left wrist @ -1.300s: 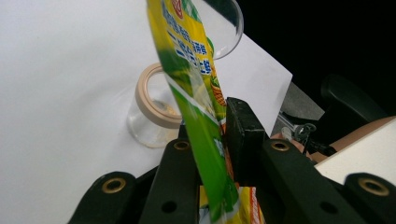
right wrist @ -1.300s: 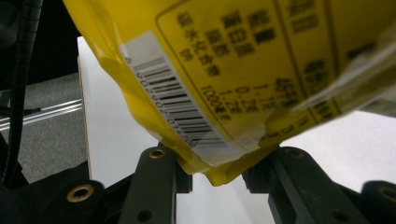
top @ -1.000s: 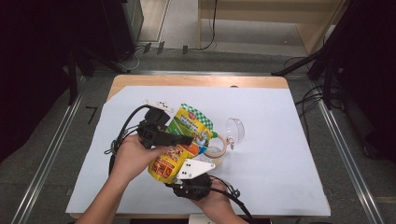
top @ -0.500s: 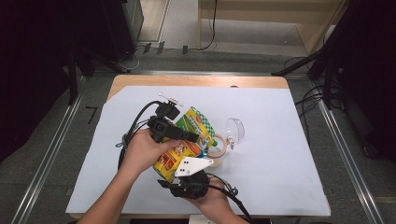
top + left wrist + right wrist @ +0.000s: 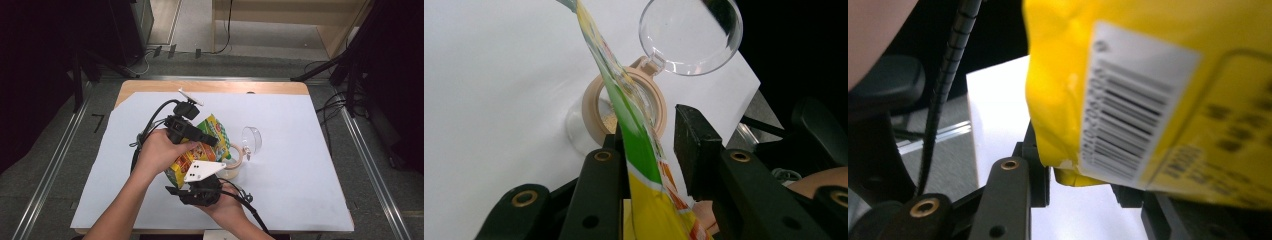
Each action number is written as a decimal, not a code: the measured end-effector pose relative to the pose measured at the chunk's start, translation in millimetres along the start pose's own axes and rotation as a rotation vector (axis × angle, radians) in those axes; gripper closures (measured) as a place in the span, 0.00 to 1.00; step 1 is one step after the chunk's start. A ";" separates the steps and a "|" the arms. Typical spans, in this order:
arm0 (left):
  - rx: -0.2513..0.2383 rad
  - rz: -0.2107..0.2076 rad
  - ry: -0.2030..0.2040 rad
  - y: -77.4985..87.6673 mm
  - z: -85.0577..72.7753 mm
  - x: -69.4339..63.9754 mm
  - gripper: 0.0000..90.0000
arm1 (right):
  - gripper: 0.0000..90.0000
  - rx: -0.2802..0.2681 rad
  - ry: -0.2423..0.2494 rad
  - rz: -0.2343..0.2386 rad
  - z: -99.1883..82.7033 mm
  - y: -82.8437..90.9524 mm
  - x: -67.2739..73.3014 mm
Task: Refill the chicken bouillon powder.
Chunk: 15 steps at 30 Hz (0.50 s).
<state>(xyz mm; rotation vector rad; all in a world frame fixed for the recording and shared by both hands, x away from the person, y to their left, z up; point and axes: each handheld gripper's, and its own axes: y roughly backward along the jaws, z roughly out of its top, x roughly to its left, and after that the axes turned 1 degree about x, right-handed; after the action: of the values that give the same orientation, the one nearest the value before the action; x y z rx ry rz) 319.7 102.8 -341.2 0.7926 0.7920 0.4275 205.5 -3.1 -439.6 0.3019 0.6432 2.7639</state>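
I see a yellow bag with a green top band and orange print, and a black-and-white barcode label on its yellow back; the jar has a beige rim and a clear lid; my grippers' jaws are black, over white paper

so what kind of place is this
Probably a lab or recording setup, not a kitchen: a wooden table under a white sheet, floor rails, and cables trailing past dark stands.
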 end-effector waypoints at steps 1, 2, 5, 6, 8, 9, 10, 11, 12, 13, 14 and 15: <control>0.000 0.000 0.000 0.0 0.0 0.0 0.81 | 0.73 0.000 0.000 0.000 0.0 0.0 0.0; 0.006 0.002 0.002 -1.6 0.8 1.5 0.81 | 0.72 0.000 0.016 0.000 0.5 -0.5 0.4; 0.010 0.004 -0.001 -4.2 1.7 2.8 0.81 | 0.71 0.004 0.022 -0.010 -0.6 -1.6 -0.2; 0.009 0.002 -0.004 -5.2 2.0 3.3 0.81 | 0.71 0.006 0.023 -0.012 -1.2 -2.0 -0.8; 0.004 -0.009 -0.004 -5.1 3.2 3.1 0.81 | 0.71 0.007 0.047 -0.031 -2.3 -1.4 -1.6; 0.004 -0.009 -0.004 -5.1 3.2 3.1 0.81 | 0.71 0.010 0.052 -0.040 -1.9 -1.4 -1.6; -0.002 -0.010 -0.005 -4.8 4.1 2.6 0.81 | 0.71 0.015 0.054 -0.050 -1.0 -1.6 -1.8; -0.002 -0.010 -0.005 -4.8 4.1 2.6 0.80 | 0.71 0.015 0.054 -0.050 -1.0 -1.6 -1.8; -0.008 -0.016 -0.004 -3.7 5.5 1.9 0.79 | 0.71 0.013 0.034 -0.055 0.6 -1.8 -3.2; -0.014 -0.019 -0.002 -2.9 6.0 0.8 0.78 | 0.71 0.006 0.024 -0.055 1.3 -1.5 -4.1; -0.014 -0.019 -0.002 -2.9 6.0 0.8 0.77 | 0.71 0.006 0.024 -0.055 1.3 -1.5 -4.1; -0.019 -0.012 -0.005 -2.4 5.9 -0.3 0.77 | 0.71 -0.003 0.001 -0.057 2.6 -0.4 -6.0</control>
<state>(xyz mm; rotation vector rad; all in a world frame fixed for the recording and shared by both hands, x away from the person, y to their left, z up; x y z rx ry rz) 324.1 98.3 -340.2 0.7707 0.7870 0.4222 211.9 -3.6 -438.3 0.2777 0.6371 2.7107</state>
